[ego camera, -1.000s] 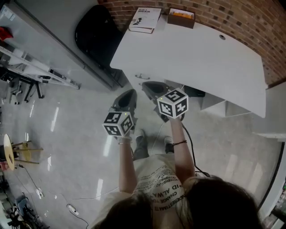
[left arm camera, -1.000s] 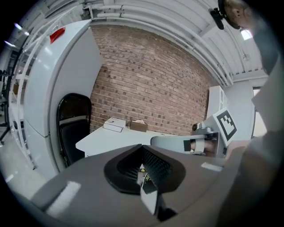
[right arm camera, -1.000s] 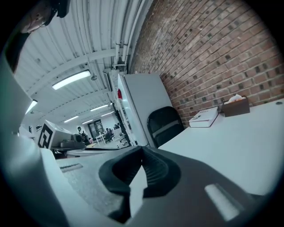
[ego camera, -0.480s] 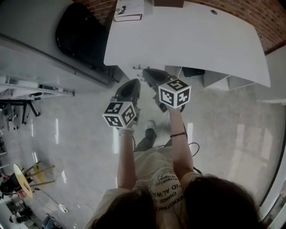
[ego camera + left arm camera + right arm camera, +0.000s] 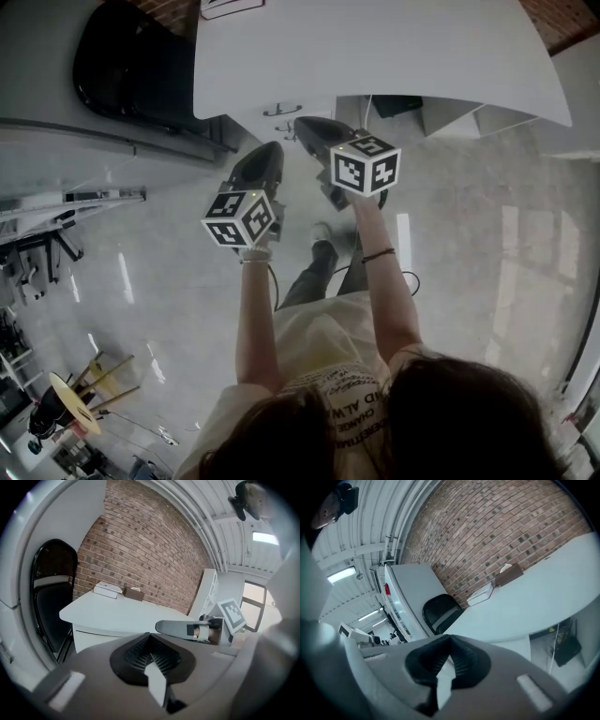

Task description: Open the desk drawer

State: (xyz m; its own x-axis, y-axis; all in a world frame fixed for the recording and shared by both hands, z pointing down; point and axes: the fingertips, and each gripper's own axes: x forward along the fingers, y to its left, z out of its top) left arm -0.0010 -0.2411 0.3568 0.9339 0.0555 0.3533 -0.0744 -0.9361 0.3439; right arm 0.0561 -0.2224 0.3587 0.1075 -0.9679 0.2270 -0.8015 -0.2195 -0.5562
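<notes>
The white desk (image 5: 394, 47) fills the top of the head view. Its drawer front (image 5: 272, 120) shows just below the desk's near left edge, with a small metal handle (image 5: 281, 110). My left gripper (image 5: 260, 166) is shut and empty, a little below and left of the handle. The right gripper (image 5: 314, 134), also shut with nothing in it, is just right of the handle and close to the desk edge. In the left gripper view the drawer front (image 5: 93, 637) lies ahead under the desk top (image 5: 122, 613), beyond my shut left gripper (image 5: 150, 637), with the right gripper (image 5: 180, 627) alongside.
A black folding chair (image 5: 131, 66) stands left of the desk against a grey wall. A book (image 5: 107, 589) and a small brown box (image 5: 135, 594) lie at the desk's far edge by the brick wall (image 5: 140, 550). White shelving (image 5: 441, 117) sits under the desk's right side.
The head view has tipped down, so the desk slid toward the top of the frame. Both grippers have edged nearer the desk's front edge and stay shut.
</notes>
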